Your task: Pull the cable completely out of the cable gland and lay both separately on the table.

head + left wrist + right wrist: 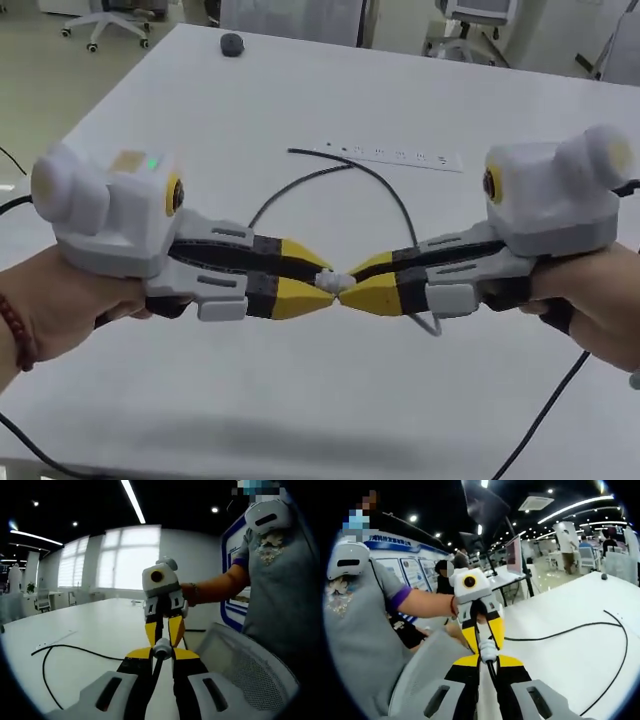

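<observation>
The cable gland [329,283] is up in the air over the near edge of the table [300,400]; my left gripper [322,283] pinches it; my right gripper [352,284] pinches the cable [380,180] just beside it; I should keep the gland steady and pull the cable straight back, slowly.
</observation>
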The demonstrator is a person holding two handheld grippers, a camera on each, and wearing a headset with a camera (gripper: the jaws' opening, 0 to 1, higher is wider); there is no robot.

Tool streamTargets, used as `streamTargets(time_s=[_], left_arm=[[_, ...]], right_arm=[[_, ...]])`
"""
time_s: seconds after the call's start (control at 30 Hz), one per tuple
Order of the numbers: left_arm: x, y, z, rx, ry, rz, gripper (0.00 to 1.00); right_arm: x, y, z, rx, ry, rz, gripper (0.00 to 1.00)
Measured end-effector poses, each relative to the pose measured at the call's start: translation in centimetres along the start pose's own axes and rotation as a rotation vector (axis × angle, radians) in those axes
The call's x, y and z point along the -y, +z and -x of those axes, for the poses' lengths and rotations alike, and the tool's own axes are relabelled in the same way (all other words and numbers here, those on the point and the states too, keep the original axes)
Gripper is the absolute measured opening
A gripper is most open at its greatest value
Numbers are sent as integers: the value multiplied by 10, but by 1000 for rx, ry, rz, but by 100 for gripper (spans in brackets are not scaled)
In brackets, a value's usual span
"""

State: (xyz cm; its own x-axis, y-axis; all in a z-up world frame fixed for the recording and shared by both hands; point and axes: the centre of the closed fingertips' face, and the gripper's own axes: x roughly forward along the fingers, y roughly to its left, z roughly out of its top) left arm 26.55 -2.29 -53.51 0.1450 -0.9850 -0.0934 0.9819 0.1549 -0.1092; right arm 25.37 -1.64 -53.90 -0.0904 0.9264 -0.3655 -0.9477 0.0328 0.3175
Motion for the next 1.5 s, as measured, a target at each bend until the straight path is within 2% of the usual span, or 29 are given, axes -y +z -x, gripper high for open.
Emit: streamTargets(time_s=[0.17,0.27,0.37,0.47,0.5,0.57,0.6,0.73,0.77,0.8,0.83,0.9,0.93,1.0,1.07,1.17,1.27,1.3,1.37,1.4,1.47,1.5], left_arm=[[-2,-2,-1,-8,14,28,15],[-3,-2,-1,-1,25,48,15],[-6,0,-1,28,45,114,14],[-6,-3,-2,24,48,131,14],[-4,-5,-2,19,46,122,14],[-3,-6,-3,8,43,120,14],[-3,-7,-3,3,46,134,14],[-6,-5,-4,1,64,173,14],[-7,-5,-5,-1,69,176,14],[-8,-7,-5,-5,79,213,14],[-9,-7,-5,-4,81,226,15],[-10,-6,-5,0,86,216,15],[-10,-7,-5,-1,92,223,15],[-10,-10,-6,-15,96,196,15],[-11,-11,-7,-18,100,206,15],[-13,-11,-8,-15,105,205,15],[-12,-11,-8,-20,107,182,15],[-12,-12,-7,-30,111,156,15],[-13,-8,-4,-18,115,139,15],[-13,-6,-3,-18,115,108,15],[-12,-4,0,-36,107,41,15],[-10,-4,0,-46,97,21,15]], right_arm=[[4,-2,0,-57,-51,108,5],[6,-1,-1,-74,-90,162,5],[9,0,0,-99,-134,251,5],[9,-4,-2,-148,-168,349,6],[7,-6,-4,-150,-165,322,6],[7,-8,-4,-166,-160,321,6],[8,-9,-3,-179,-170,373,6],[13,-7,-1,-218,-223,465,6],[16,-7,-1,-241,-247,528,6],[17,-7,-1,-263,-270,601,6],[18,-7,-2,-274,-284,639,6],[19,-7,-2,-280,-310,684,6],[19,-9,-2,-281,-306,684,6],[21,-11,-2,-284,-301,673,6],[24,-13,-2,-272,-297,625,7],[27,-12,1,-255,-300,617,7],[27,-13,2,-246,-288,570,9],[24,-17,4,-244,-258,507,11],[22,-16,7,-202,-248,411,19],[20,-14,8,-168,-236,361,21],[11,-5,13,-78,-194,252,20],[10,-5,16,-58,-182,180,20]])
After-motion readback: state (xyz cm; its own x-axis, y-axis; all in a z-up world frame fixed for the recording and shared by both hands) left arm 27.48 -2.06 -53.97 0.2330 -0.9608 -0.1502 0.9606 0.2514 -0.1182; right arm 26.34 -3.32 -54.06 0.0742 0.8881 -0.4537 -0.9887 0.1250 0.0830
